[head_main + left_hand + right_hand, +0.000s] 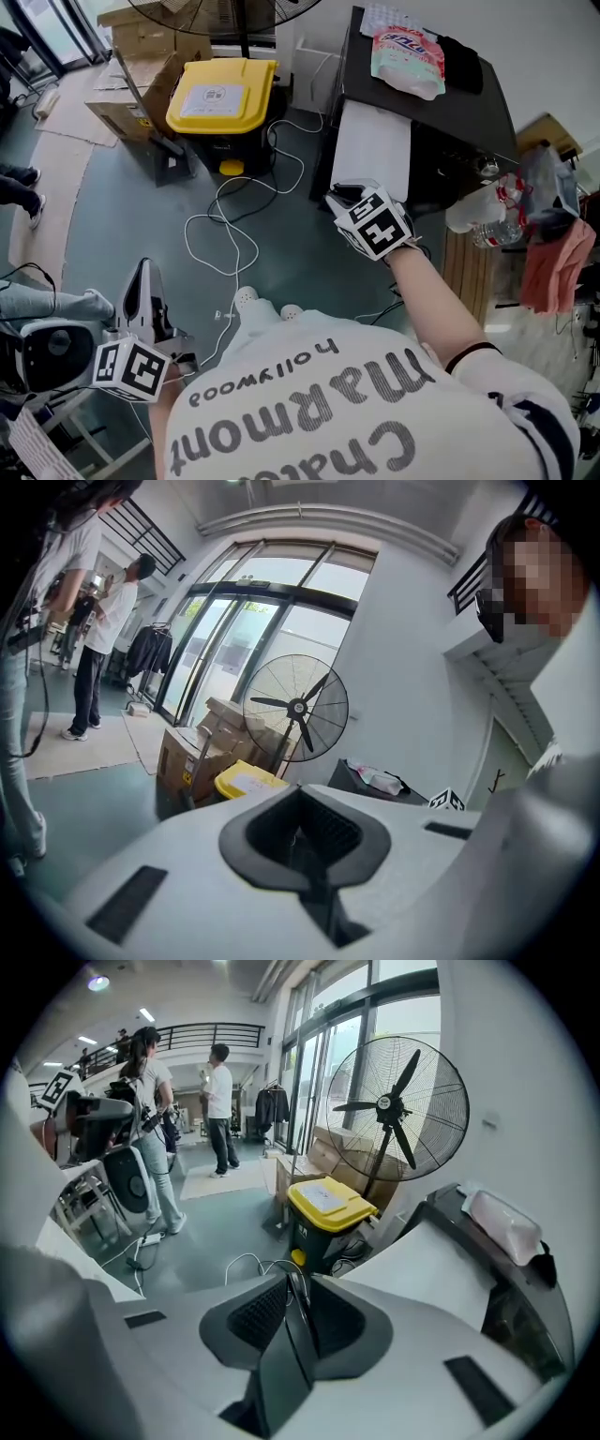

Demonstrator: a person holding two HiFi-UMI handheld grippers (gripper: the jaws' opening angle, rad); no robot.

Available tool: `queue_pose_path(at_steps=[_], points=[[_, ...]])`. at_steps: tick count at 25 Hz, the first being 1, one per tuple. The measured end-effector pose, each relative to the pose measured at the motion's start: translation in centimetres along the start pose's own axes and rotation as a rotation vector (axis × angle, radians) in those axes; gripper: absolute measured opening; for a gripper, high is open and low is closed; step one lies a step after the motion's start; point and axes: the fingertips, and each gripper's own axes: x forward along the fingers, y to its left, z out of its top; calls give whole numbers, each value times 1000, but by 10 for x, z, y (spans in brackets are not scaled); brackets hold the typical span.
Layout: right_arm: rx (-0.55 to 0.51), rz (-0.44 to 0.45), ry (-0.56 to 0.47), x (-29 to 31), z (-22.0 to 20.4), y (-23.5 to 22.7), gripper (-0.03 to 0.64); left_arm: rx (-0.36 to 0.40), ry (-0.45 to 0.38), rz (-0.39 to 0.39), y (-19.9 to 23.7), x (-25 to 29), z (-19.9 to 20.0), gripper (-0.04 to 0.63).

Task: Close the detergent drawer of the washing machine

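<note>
Down at the lower left of the head view, we hold the left hand-held gripper [142, 281] pointing out across the grey floor [112, 206]. Its own view shows the two pads pressed together with nothing between them and only the room beyond. Our right arm is stretched forward, and the right hand-held gripper [342, 197] hangs tilted downward near the lower corner of the white panel [373, 150] on the washing machine [441, 103]; we cannot tell whether it touches. Its jaws are also drawn together, with nothing between them. We see the machine from above as a dark top with that white panel on the side nearer the bin [221, 94], and a printed soft pouch [405, 56] lies on the top. The detergent drawer itself we cannot pick out in any view, so we cannot tell whether it stands out or sits flush. The bin, with its yellow lid, stands on the floor to the left of the machine, with cardboard boxes [141, 80] beside it and a big standing fan [398, 1110] behind. A white cable [225, 234] loops loosely over the floor between the bin and our feet. Clear bottles [487, 220] and a pink cloth [553, 262] sit at the right of the machine. Two people [220, 1101] stand well apart from us near the glass doors.
</note>
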Motion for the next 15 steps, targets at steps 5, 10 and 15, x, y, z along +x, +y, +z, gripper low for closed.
queue_pose_path(at_steps=[5,10,15], points=[[-28,-6,39,2,0,2,95,5,19,-37,9,17,9,8],[-27,-23,113,2,-3,4,95,4,29,-107,18,49,29,8],[-40,-64,193,5,-8,4,94,8,50,-191,25,82,43,8]])
